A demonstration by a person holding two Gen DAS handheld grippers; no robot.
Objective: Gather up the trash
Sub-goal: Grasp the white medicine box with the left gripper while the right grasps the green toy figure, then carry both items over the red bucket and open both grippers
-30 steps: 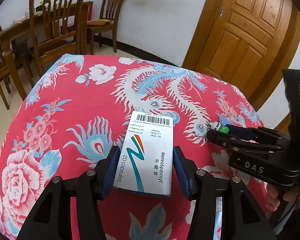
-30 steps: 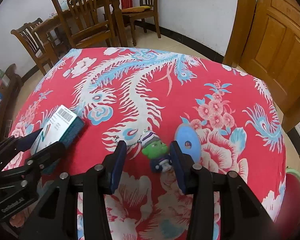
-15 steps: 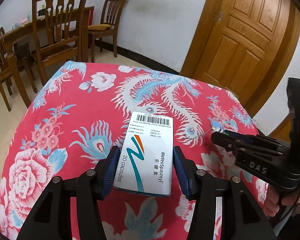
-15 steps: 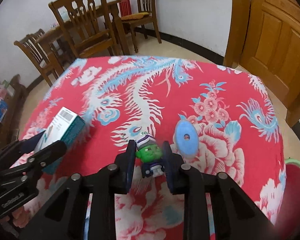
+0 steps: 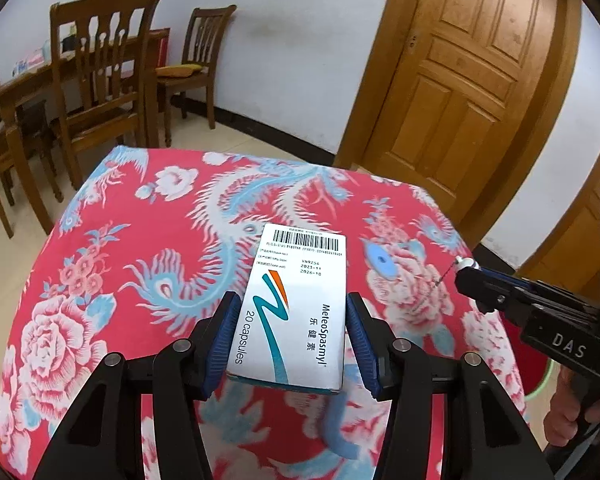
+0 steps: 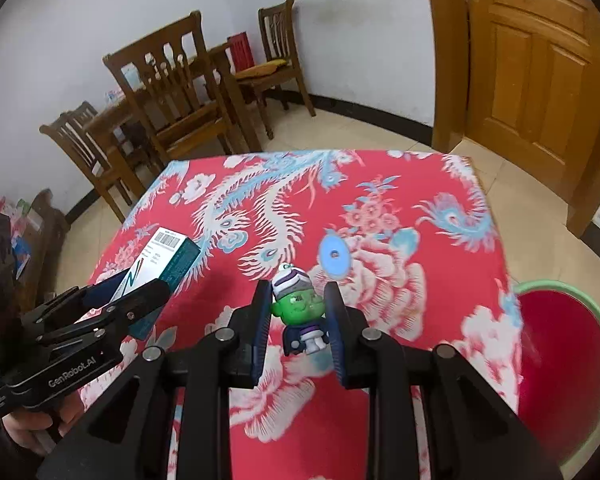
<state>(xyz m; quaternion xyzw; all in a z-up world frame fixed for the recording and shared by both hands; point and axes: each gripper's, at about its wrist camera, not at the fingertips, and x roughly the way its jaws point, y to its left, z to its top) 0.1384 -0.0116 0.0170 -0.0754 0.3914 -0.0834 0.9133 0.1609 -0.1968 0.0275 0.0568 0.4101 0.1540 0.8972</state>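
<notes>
Your right gripper (image 6: 298, 316) has just been closing, and its blue pads now clamp the green-faced toy figure (image 6: 300, 312), which a second ago stood loose on the red floral tablecloth (image 6: 380, 200); it now hangs clear of the cloth. Your left gripper (image 5: 286, 336) grips the white capsule box (image 5: 296, 312) as before, and that too has come up off the table. So both pieces are in hand and ready for carrying to the red basin with the green rim (image 6: 560, 360) at the table's right edge, which is probably the bin. The basin is cut off by the frame, so its contents stay unseen. A blue disc (image 6: 334, 255) remains on the cloth; what it is I can't make out.
</notes>
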